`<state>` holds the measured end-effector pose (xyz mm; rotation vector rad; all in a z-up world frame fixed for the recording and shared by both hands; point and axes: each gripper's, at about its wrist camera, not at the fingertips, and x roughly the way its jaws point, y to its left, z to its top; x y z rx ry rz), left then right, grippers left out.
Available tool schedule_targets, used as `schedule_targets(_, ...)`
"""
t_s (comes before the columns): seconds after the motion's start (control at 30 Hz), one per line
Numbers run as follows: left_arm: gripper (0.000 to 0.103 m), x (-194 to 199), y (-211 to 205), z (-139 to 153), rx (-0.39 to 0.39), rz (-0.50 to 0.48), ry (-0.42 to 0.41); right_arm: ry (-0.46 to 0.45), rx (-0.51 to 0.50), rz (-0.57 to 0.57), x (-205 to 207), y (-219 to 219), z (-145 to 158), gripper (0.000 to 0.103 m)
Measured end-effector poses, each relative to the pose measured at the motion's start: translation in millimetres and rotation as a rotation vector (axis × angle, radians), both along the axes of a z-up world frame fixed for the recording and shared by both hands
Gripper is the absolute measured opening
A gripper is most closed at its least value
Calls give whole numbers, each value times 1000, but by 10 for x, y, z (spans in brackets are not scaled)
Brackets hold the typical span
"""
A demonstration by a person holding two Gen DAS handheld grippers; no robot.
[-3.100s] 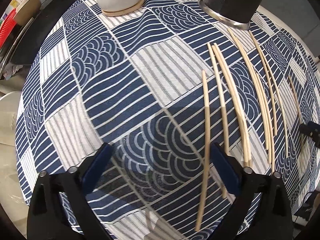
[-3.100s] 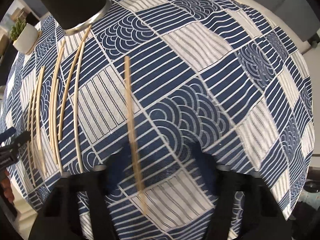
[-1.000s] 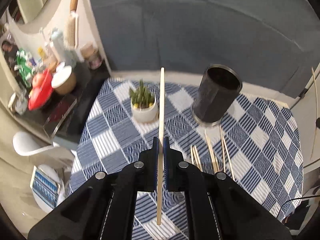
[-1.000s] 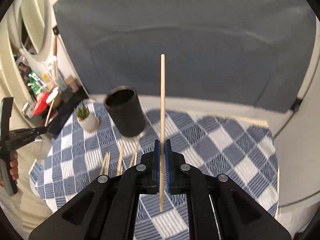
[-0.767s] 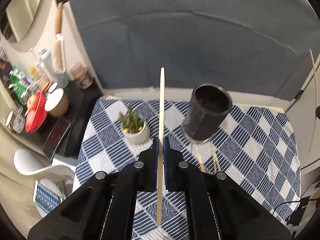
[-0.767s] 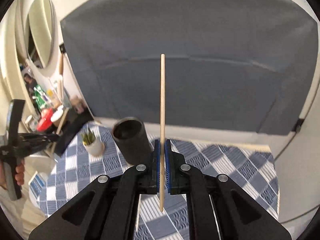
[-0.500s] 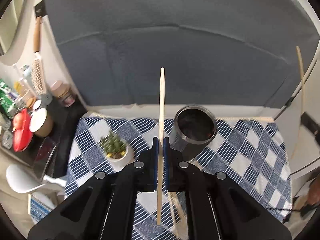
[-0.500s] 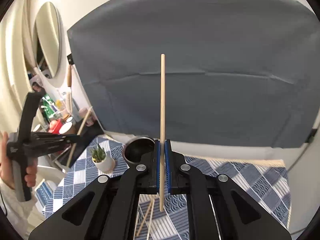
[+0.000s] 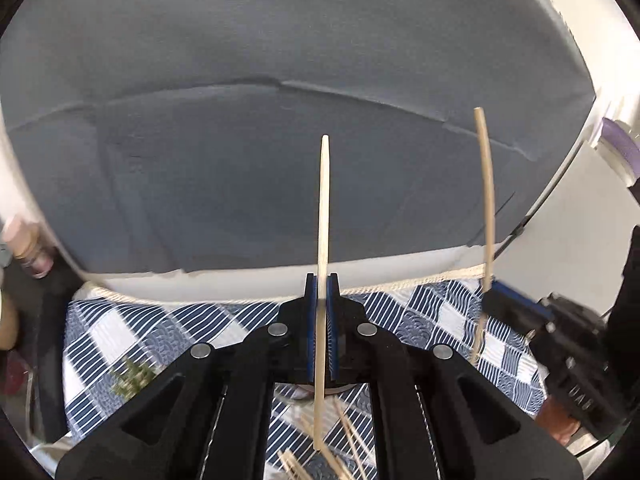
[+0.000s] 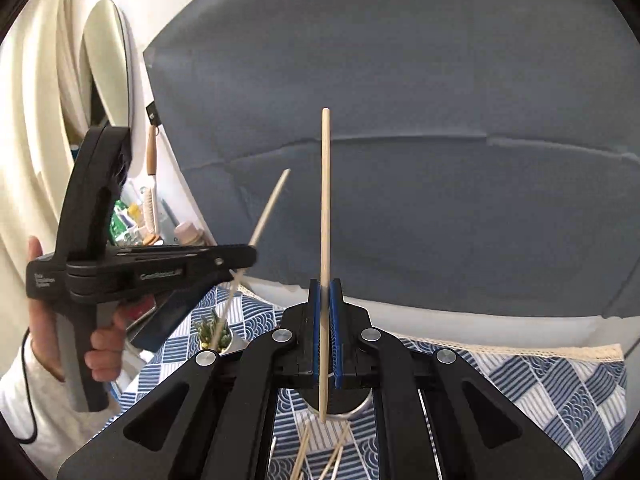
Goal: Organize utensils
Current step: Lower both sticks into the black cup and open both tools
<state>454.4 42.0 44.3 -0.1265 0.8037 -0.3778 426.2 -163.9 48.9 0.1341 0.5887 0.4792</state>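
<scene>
- Grey backdrop (image 9: 280,80) behind blue patterned tablecloth (image 9: 440,320).
- Left gripper (image 9: 321,312): pads pinching a chopstick (image 9: 323,240) upright.
- Right gripper (image 10: 326,320): pinching second chopstick (image 10: 325,220); dark cup (image 10: 344,402) just below its fingers.

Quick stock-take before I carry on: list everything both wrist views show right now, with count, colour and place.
held chopsticks: two, pale wood, one upright in each tool.
loose chopsticks: several, pale wood, on the cloth below the tools.
cup: one, dark with a metal base, mostly hidden behind the right tool.
plant: one, green in a white pot, left on the table.
tablecloth: one, blue and white patchwork, over the table.
backdrop: one, grey-blue, behind the table.
mirror: one, oval, on the left wall.
shelf clutter: brushes and jars, too blurred to count.
left tool: black, blue pads, shut on a chopstick.
right tool: same, shut on a chopstick.
hand: one, gripping the left tool's handle.
</scene>
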Motion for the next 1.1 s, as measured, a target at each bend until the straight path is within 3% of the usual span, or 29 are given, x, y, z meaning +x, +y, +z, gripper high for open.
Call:
schedule_targets(0.33,5,356,56,-312,-172,-78,-41,2,71,33,446,186,-298,5)
schedule_targets(0.67,5,450,153,-739,-281,-65,-52,44,125,29,730,330,-651,5)
schedule_targets(0.87,5,399,198,-965,-323,-69,-38,86,126,31,764,373,-825,5)
schedule_targets(1.1,6,307,220,-1021,-302,-78,-35,101,89,15,715,420,-892,8)
